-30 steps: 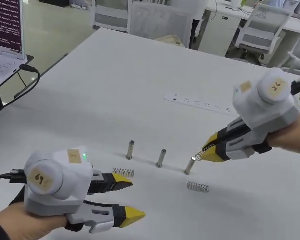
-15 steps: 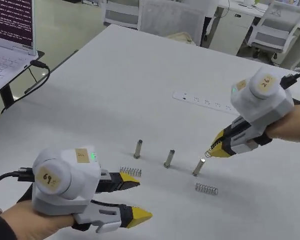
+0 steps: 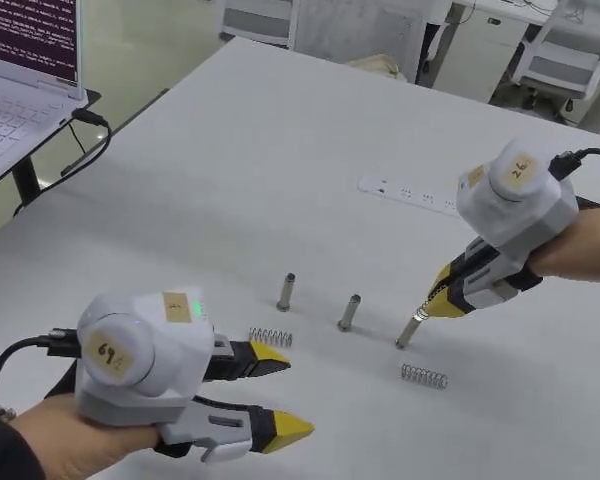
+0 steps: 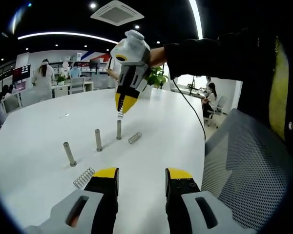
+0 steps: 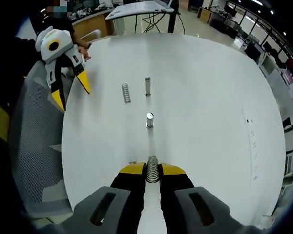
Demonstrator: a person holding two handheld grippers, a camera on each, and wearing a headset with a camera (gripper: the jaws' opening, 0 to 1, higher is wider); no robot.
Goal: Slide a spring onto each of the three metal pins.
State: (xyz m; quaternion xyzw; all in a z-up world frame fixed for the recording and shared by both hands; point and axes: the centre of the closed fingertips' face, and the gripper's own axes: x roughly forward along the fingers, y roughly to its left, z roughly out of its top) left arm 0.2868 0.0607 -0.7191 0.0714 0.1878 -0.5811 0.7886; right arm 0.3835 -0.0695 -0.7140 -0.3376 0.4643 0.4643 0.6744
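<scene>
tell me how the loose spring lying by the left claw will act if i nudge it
The spring lies on its side on the smooth white table, so it would probably roll or skid easily. It is a thin open wire coil, so likely very light, and apt to squash if the left claw pinches hard.

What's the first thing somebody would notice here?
The right gripper pinches a spring at the top of the right-hand pin, one of three metal pins standing in a row on the white table. A second spring lies by the open left gripper, and a third spring lies beside that right-hand pin.
</scene>
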